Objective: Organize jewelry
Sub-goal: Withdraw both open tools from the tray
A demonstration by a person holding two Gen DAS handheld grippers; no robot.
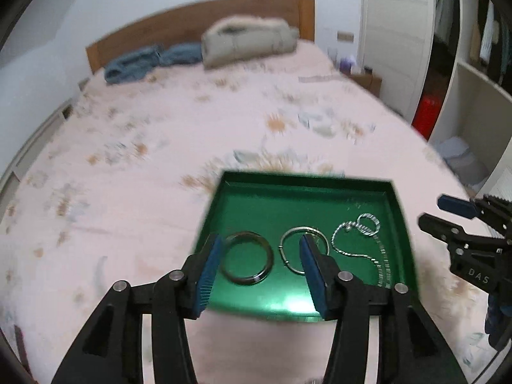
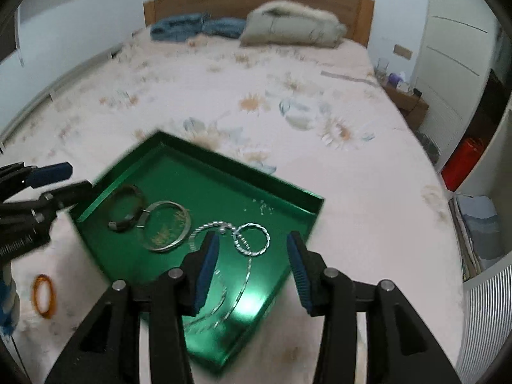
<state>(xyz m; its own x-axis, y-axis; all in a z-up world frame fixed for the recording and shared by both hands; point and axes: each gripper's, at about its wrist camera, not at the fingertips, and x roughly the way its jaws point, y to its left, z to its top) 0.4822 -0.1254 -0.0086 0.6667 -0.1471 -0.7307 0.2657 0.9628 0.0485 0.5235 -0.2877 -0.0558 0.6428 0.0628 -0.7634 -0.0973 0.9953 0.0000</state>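
A green tray (image 1: 246, 192) lies on the bed and shows in the right wrist view too (image 2: 179, 166). In it lie a dark bangle (image 1: 247, 257) (image 2: 125, 208), a thin silver bangle (image 1: 289, 240) (image 2: 166, 225), a twisted silver ring (image 1: 368, 223) (image 2: 252, 239) and a silver chain (image 1: 380, 260) (image 2: 233, 300). An orange bangle (image 2: 44, 294) lies on the sheet left of the tray. My left gripper (image 1: 260, 252) is open and empty above the dark bangle. My right gripper (image 2: 252, 249) is open and empty above the twisted ring and chain.
The bed has a pink floral sheet (image 1: 144, 147). A beige pillow (image 1: 249, 40) and blue clothes (image 1: 147, 60) lie by the wooden headboard. White shelves (image 1: 473, 102) and a red object (image 1: 425, 115) stand to the right.
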